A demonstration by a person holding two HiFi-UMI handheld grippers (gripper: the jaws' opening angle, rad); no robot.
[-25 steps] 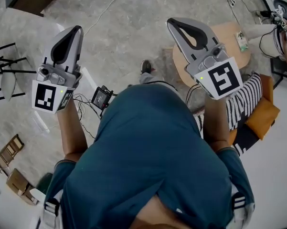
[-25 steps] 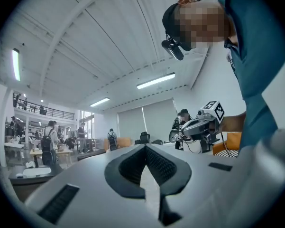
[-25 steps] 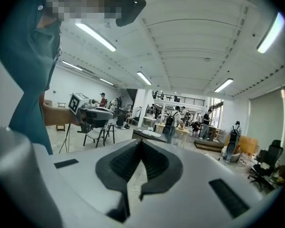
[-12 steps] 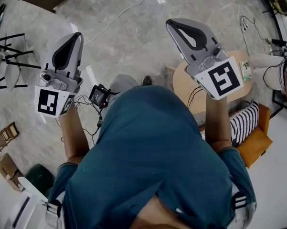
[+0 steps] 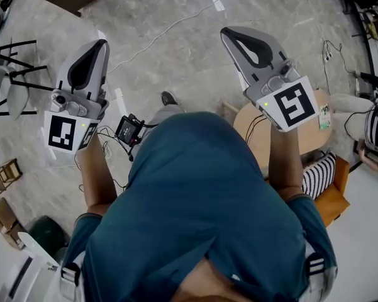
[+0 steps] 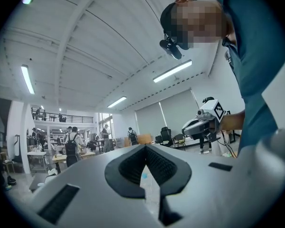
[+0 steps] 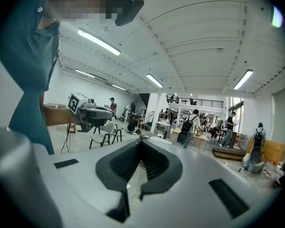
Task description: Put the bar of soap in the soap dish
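Neither the soap nor the soap dish shows in any view, so where they lie cannot be told. The left gripper (image 5: 102,41), in the upper left of the head view, is held out level over the floor (image 5: 176,49). In its own view the jaw tips meet, with nothing between the pads and only a big hall with distant people beyond. The right gripper (image 5: 226,32), upper centre-right of the head view, is likewise closed and empty. Its own view shows the tips together, with chairs, tables and people far off behind them. Below both grippers the person's teal shirt (image 5: 201,212) fills the lower middle of the frame, and a small screen (image 5: 127,129) on wires hangs at its left edge. A round wooden table (image 5: 311,137) sits at the right edge, partly under the right arm, with a small card near its far rim and a striped cushion (image 5: 319,175) just below it. I see no dish or bar on it. A black-framed chair (image 5: 16,74) stands at the far left. By my reading the task has not begun: nothing is gripped and the work spot is not in sight. Finding the soap, picking it up and setting it in the dish all remain to be done.
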